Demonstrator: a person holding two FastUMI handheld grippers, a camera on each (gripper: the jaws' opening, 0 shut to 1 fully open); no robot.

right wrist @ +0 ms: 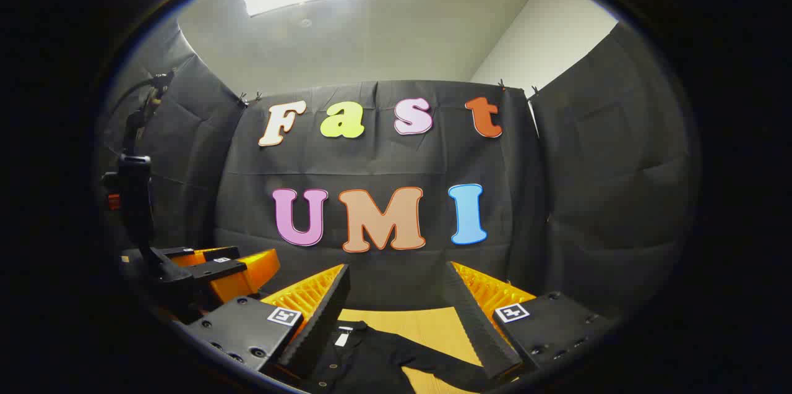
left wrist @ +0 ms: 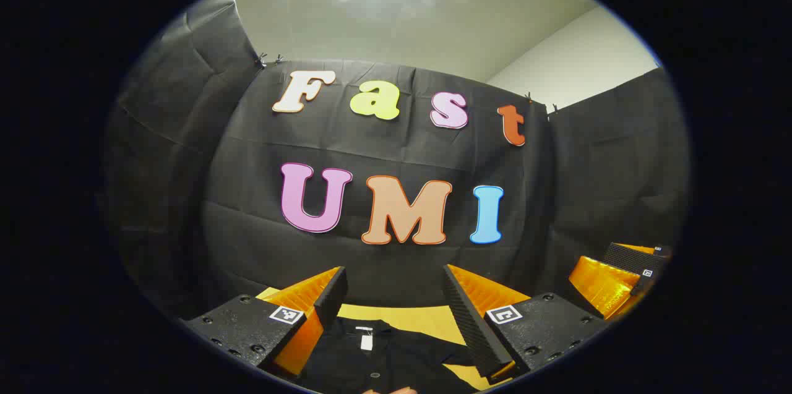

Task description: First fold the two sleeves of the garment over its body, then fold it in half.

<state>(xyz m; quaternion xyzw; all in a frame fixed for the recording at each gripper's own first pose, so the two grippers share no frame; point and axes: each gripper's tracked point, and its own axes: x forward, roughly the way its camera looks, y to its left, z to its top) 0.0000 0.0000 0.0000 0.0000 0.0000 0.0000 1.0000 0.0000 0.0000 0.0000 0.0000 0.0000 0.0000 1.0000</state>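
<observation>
Right now both grippers are held up high, pointing at the black cloth wall (left wrist: pixel 383 153), and not touching anything. The left gripper (left wrist: pixel 393 295) has its two fingers wide apart with nothing between them. The right gripper (right wrist: pixel 396 298) is the same, open and empty.

Down below lies the black shirt with a small white tag at the neck (right wrist: pixel 371 357). It rests flat on the yellow wooden table (right wrist: pixel 427 326). One long sleeve (right wrist: pixel 445 372) sticks out to the side, so I think no fold is made yet.

What could go wrong? The shirt is soft and floppy. If a gripper pinches too little cloth, the sleeve may slip out and fall crooked. If it grabs too deep, it may lift the shirt's body too and bunch it up. The shirt is dark all over, so the sleeve edge is hard to spot. The two grippers sit near each other and could bump.
</observation>
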